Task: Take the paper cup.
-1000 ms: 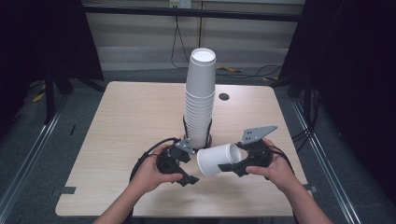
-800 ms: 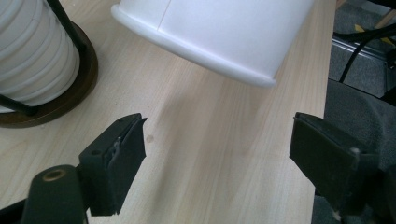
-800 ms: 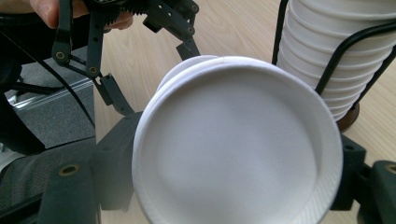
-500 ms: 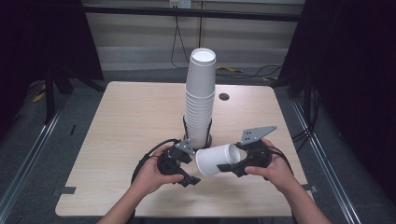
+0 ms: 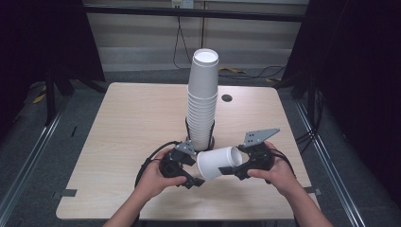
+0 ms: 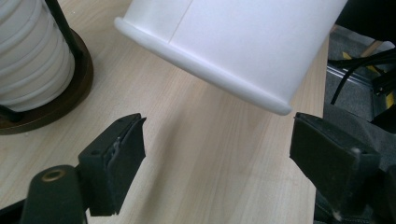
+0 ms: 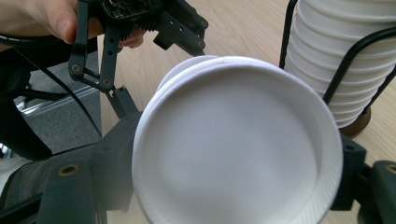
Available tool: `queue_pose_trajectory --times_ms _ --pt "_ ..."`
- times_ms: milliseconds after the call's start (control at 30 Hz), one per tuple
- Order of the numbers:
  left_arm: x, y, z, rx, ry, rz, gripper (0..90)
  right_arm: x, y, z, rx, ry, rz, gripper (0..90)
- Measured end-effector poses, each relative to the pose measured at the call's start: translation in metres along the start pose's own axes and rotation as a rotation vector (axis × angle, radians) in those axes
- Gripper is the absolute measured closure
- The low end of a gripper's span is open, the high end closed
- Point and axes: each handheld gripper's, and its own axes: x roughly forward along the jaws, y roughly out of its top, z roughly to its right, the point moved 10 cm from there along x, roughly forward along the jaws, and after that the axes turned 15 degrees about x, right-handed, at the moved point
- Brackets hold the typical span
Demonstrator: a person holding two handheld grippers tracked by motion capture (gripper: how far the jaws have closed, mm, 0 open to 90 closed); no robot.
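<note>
Wooden table (image 5: 118, 142), perhaps dark curtains (image 5: 42, 38)

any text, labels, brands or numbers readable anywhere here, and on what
None can be read.
The white cup held in the right gripper is plain; its base in the right gripper view and its wall in the left gripper view carry no print.
The cup stack in its holder is blank too.
The left gripper, its jaws and the table show no marking.
</note>
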Motion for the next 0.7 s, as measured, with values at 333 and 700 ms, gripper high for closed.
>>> queue_pose_trajectory --times_ms 333,700 --pt "0.0001 0.0058 -0.0017 0.006 0.009 0.013 16.7 0.0016 0.0032 -0.0053 -0.011 0.016 0.0 22.5" --pt "-0.0021 0.009 -0.0065 0.033 0.043 0.013 15.2 0.0014 0.0033 -0.0068 -0.014 0.032 0.002 22.9"
